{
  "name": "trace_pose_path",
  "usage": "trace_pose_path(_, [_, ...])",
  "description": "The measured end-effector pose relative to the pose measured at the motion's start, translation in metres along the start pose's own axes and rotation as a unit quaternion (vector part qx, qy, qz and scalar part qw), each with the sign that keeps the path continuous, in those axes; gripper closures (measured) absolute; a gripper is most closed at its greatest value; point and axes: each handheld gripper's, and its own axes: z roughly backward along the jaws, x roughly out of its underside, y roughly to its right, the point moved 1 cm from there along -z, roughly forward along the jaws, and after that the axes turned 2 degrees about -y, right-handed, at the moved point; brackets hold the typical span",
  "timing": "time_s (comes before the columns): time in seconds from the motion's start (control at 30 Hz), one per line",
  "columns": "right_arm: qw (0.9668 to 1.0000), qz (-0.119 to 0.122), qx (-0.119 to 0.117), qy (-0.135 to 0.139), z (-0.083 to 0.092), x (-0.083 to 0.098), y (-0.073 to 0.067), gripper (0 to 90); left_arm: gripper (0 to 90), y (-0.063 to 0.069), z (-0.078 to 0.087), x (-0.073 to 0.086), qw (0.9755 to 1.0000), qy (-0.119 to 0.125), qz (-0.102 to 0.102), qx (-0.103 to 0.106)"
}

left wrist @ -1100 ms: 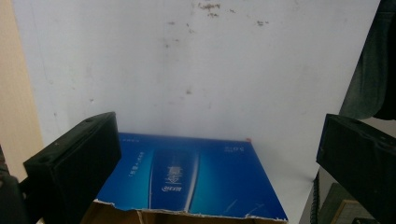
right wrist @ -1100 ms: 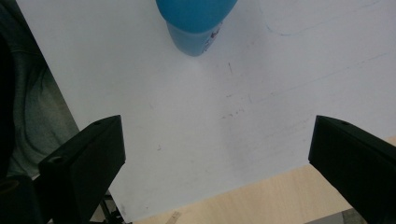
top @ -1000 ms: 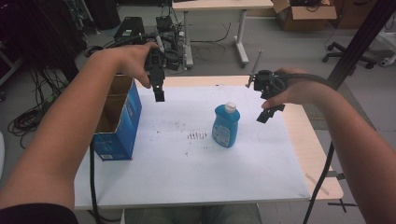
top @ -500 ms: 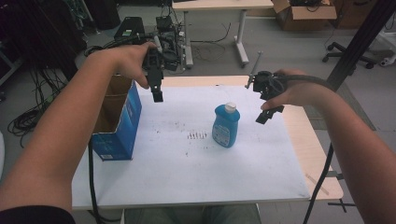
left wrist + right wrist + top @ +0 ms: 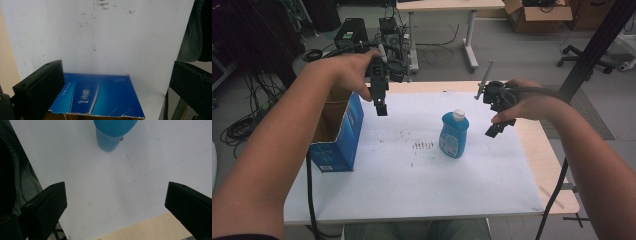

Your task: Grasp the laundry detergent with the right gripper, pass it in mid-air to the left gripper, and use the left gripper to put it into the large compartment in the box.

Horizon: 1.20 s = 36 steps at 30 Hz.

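A blue bottle (image 5: 454, 135) with a white cap stands upright near the middle of the white table sheet (image 5: 412, 180). An open blue cardboard box (image 5: 337, 135) stands at the sheet's left edge. My left gripper (image 5: 381, 106) hangs above the sheet just right of the box's far end. In the left gripper view the left gripper (image 5: 116, 65) is open, with the box's blue side (image 5: 100, 97) below its jaws. My right gripper (image 5: 496, 129) hovers to the right of the bottle, apart from it. The right gripper (image 5: 115, 186) is open and holds nothing, and the bottle (image 5: 112, 130) stands ahead of it.
Small dark stains (image 5: 422, 146) mark the sheet left of the bottle. The bare wooden tabletop (image 5: 537, 150) shows along the right edge. A black slanted pole (image 5: 592, 55) rises at the right. Electronics and cables (image 5: 392, 35) sit on the floor behind the table.
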Motion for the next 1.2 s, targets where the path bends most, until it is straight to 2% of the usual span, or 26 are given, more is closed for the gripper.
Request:
trace_pose_path(0.17, [1.0000, -0.007, -0.001, 0.007, -0.005, 0.004, -0.001, 4.2, 0.2, 0.002, -0.003, 0.000, 1.0000, -0.002, 0.001, 0.003])
trace_pose_path(0.57, [0.9982, -0.029, -0.009, 0.051, -0.028, 0.015, -0.005, 4.4, 0.2, 0.011, -0.011, 0.000, 1.0000, -0.003, -0.002, 0.005])
trace_pose_path(1.07, [0.9961, -0.036, -0.007, 0.080, -0.050, 0.019, -0.010, 4.4, 0.2, 0.021, -0.028, 0.001, 1.0000, -0.006, -0.001, 0.006])
trace_pose_path(1.2, [0.9945, -0.040, -0.006, 0.097, -0.057, 0.019, -0.012, 4.4, 0.2, 0.024, -0.035, 0.001, 0.9999, -0.008, -0.002, 0.007])
